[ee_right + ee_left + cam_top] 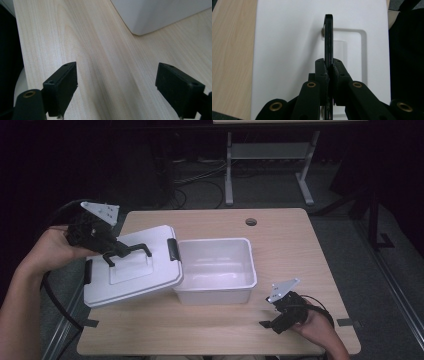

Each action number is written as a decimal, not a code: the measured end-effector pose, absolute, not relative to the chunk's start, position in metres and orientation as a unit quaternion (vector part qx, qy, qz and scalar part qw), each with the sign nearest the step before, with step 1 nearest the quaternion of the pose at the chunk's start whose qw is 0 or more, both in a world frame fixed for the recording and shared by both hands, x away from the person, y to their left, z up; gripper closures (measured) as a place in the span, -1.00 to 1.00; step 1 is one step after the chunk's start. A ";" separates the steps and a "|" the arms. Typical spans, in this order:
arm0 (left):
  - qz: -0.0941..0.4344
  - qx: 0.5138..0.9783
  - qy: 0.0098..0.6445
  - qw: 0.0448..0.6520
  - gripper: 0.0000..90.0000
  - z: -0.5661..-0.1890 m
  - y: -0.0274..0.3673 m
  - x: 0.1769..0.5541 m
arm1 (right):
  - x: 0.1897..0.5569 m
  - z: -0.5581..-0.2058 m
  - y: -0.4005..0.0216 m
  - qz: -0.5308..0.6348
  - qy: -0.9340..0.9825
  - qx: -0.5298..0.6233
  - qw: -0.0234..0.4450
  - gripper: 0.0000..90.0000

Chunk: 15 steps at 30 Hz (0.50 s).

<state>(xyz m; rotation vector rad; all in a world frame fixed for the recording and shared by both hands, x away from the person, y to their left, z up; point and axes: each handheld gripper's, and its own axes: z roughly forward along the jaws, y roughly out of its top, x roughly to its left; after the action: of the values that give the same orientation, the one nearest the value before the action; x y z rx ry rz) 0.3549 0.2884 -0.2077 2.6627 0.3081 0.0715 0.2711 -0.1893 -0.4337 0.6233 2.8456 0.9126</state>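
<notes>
The white lid (132,270) is held by its black handle (129,251), and that handle is squeezed between the two jaws of the left hand-held gripper (111,255). In the left gripper view the handle (328,40) is seen as a thin black bar pinched tight, with the flat top of the lid (287,50) spread out just past the jaws. The lid is tilted, with its far edge resting on the near rim of the open white box (216,270), which stands on the desk (300,235) beside this hand-held gripper. Only a thin bar is gripped, so the big lid could swing or twist on it, and then a corner could drop and bang the box. If the lid is dragged sideways, the box could be pushed along the desk, because nothing is holding it. The lid also hangs out over the desk edge on the outer side of the left hand-held gripper, so if the handle slips out it could fall to the floor. The right hand-held gripper (276,319) is kept low over the desk with its jaws wide apart and nothing between them. The box corner (140,27) is seen ahead of it, well apart, so the box could not be steadied in time if it slid.
</notes>
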 end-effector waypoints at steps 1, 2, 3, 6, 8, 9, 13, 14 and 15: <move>0.024 0.967 0.111 0.228 0.87 -0.208 0.286 0.356 | 0.271 -0.434 -0.189 0.299 0.931 0.203 0.045 -0.62; 0.022 0.968 0.109 0.226 0.87 -0.208 0.283 0.358 | 0.271 -0.433 -0.190 0.299 0.931 0.203 0.045 -0.61; 0.021 0.968 0.106 0.226 0.87 -0.208 0.280 0.359 | 0.271 -0.433 -0.190 0.299 0.931 0.203 0.045 -0.62; 0.018 0.969 0.099 0.225 0.87 -0.210 0.271 0.363 | 0.271 -0.434 -0.189 0.298 0.932 0.201 0.045 -0.61; 0.018 0.970 0.096 0.224 0.87 -0.210 0.266 0.365 | 0.270 -0.435 -0.189 0.296 0.934 0.198 0.046 -0.61; 0.015 0.970 0.094 0.225 0.87 -0.211 0.263 0.367 | 0.270 -0.435 -0.188 0.295 0.934 0.197 0.047 -0.61; 0.011 0.970 0.089 0.225 0.87 -0.212 0.255 0.371 | 0.270 -0.434 -0.189 0.297 0.934 0.195 0.049 -0.62; 0.011 0.970 0.088 0.226 0.87 -0.212 0.253 0.372 | 0.270 -0.434 -0.189 0.297 0.933 0.195 0.049 -0.61; 0.010 0.970 0.086 0.226 0.87 -0.212 0.252 0.372 | 0.270 -0.434 -0.189 0.297 0.933 0.196 0.048 -0.61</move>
<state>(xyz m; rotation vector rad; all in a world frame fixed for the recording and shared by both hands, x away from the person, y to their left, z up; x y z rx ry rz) 0.3723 0.2519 -0.2123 2.6757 0.2375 0.0269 0.2698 -0.1888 -0.4336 0.5988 2.8444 0.9069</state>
